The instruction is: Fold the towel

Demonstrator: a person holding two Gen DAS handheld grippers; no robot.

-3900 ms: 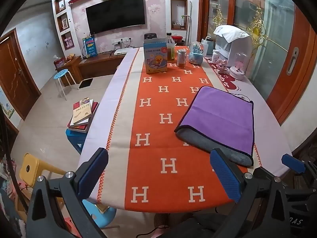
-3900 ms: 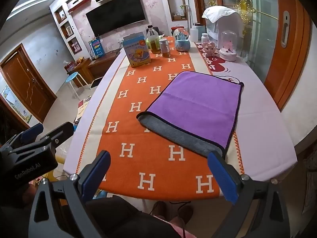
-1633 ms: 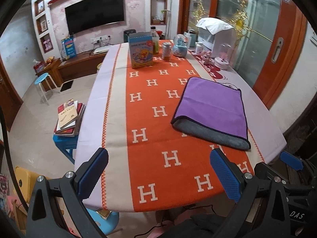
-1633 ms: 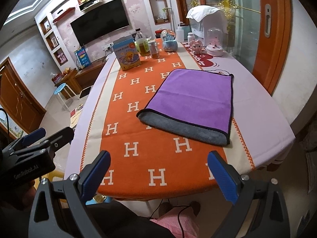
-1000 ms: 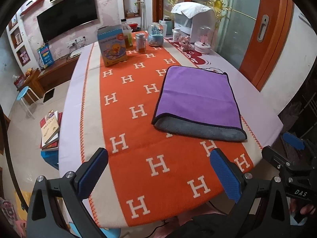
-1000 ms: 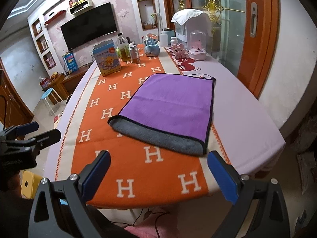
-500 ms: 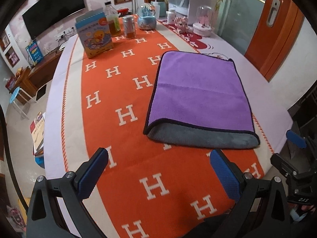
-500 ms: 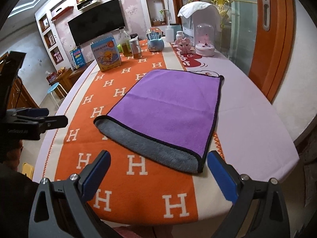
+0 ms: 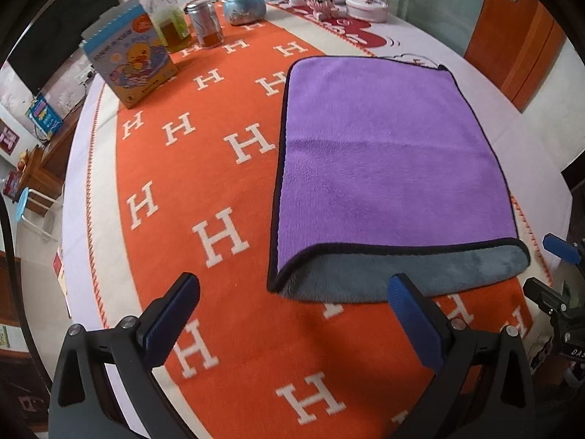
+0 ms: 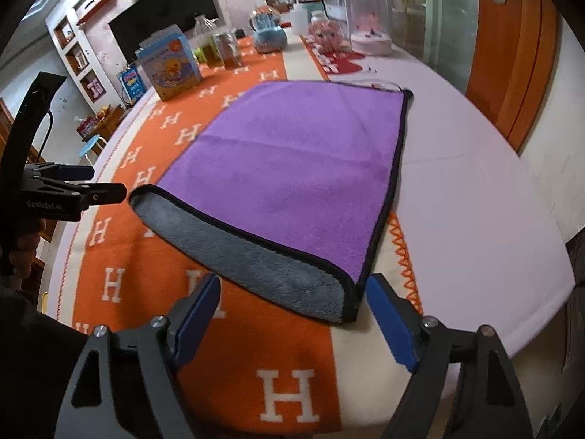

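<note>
A purple towel [image 9: 384,153] with a grey underside and black trim lies folded once on the orange tablecloth; its grey lower layer [image 9: 402,274] sticks out at the near edge. It also shows in the right wrist view [image 10: 299,161]. My left gripper [image 9: 292,303] is open and empty, just in front of the towel's near left corner. My right gripper [image 10: 292,303] is open and empty, just in front of the near right corner [image 10: 347,311]. The left gripper also shows at the left of the right wrist view [image 10: 73,194].
An orange tablecloth with white H letters [image 9: 219,234] covers the table. At the far end stand a blue duck box [image 9: 128,55], a bottle [image 9: 168,18], a jar [image 9: 206,25], a blue globe [image 9: 243,3] and a glass dome [image 10: 369,22]. The table edge [image 10: 541,311] runs close on the right.
Both grippers have moved forward and down toward the towel's near edge. The towel has not moved. Both stay open.
</note>
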